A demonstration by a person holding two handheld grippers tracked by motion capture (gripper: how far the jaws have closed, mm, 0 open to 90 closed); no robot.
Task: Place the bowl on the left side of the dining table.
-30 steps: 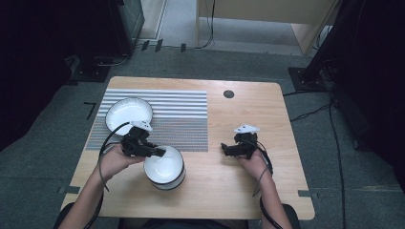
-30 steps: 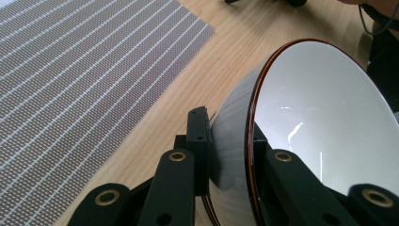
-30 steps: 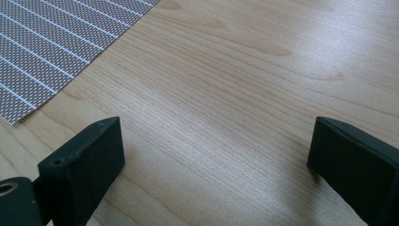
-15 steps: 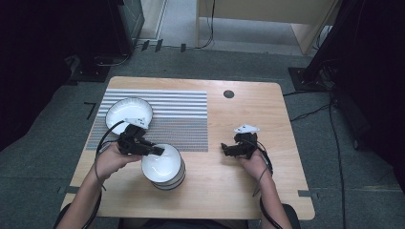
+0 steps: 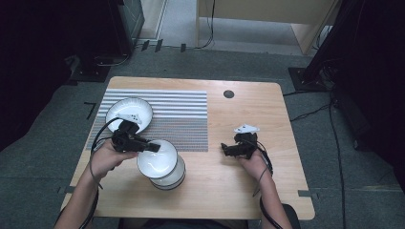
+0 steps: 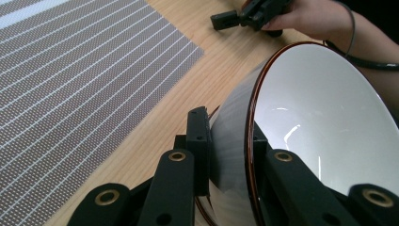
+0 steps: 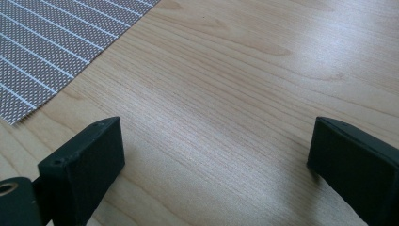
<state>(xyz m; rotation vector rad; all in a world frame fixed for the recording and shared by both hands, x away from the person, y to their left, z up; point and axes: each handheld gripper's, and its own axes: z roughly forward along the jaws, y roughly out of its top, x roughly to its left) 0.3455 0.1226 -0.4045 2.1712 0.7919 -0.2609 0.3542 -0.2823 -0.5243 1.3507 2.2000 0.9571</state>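
Grey carpet surrounds a light wooden table with rounded corners [image 5: 248,181], and dark equipment stands off its far-left and right sides. On the table's left half lies a grey placemat with thin white stripes [image 5: 176,114], its far edge close to the table's far edge. A shallow white bowl [image 5: 129,112] sits alone on the mat's left end. Near the far edge, right of the mat, is a small dark round hole [image 5: 229,94].

The left gripper [image 5: 152,147] pinches the rim of a white bowl with a thin brown rim line [image 5: 157,158]. In the left gripper view one jaw presses the bowl's ribbed outer wall and the other sits inside against the glossy white surface (the rim [image 6: 249,141] runs straight up between them), and the bowl [image 6: 324,127] is tilted steeply on its side. From above, this bowl hangs over a short stack of similar white bowls [image 5: 167,179] standing on bare wood just off the mat's near-right corner; whether it touches the stack below I cannot tell.

The right gripper [image 5: 225,149] is held low over bare wood to the right of the mat, well apart from the stack. Its jaws are spread wide with nothing between them but wood grain, the mat's corner [image 7: 56,52] off to one side. Right of that hand, open tabletop runs to the right and near edges.
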